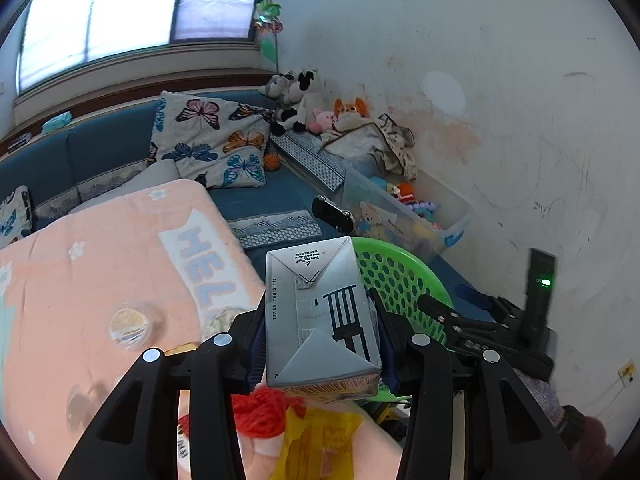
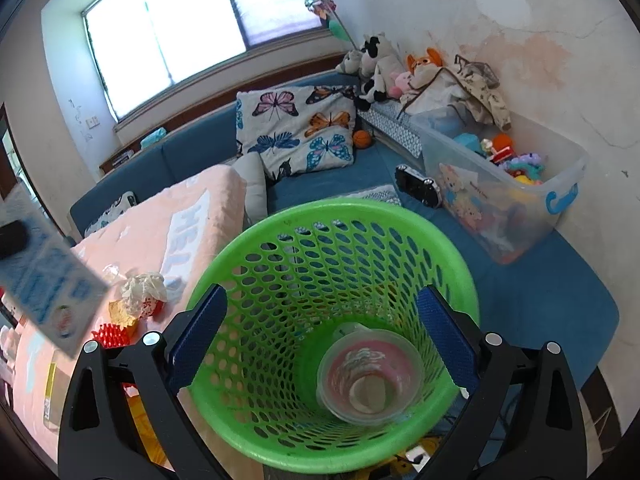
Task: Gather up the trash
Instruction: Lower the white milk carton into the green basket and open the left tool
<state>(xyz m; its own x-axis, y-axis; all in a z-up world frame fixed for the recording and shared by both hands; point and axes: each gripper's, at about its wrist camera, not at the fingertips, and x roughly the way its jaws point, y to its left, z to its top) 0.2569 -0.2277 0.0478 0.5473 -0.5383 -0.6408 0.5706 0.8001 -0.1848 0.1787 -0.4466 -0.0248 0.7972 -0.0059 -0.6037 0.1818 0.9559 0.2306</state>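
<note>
My left gripper (image 1: 318, 336) is shut on a grey drink carton (image 1: 320, 312), held above the pink blanket (image 1: 100, 264) just left of the green mesh basket (image 1: 400, 276). The carton also shows blurred at the left edge of the right wrist view (image 2: 52, 284). My right gripper (image 2: 320, 336) is shut on the green basket (image 2: 256, 248), its blue pads (image 2: 200, 332) pressing the basket's sides. A clear plastic cup (image 2: 370, 376) lies inside the basket. On the blanket lie a crumpled white wrapper (image 2: 142, 288), a yellow wrapper (image 1: 320, 440), a red item (image 1: 260, 412) and a clear lid (image 1: 130, 326).
A blue sofa (image 2: 320, 188) holds a butterfly pillow (image 2: 296, 128), a black device (image 2: 418, 186), a small basketball (image 2: 362, 139) and a clear toy bin (image 2: 500, 196). Stuffed toys (image 2: 380, 64) sit in the corner by the white wall. A window is behind.
</note>
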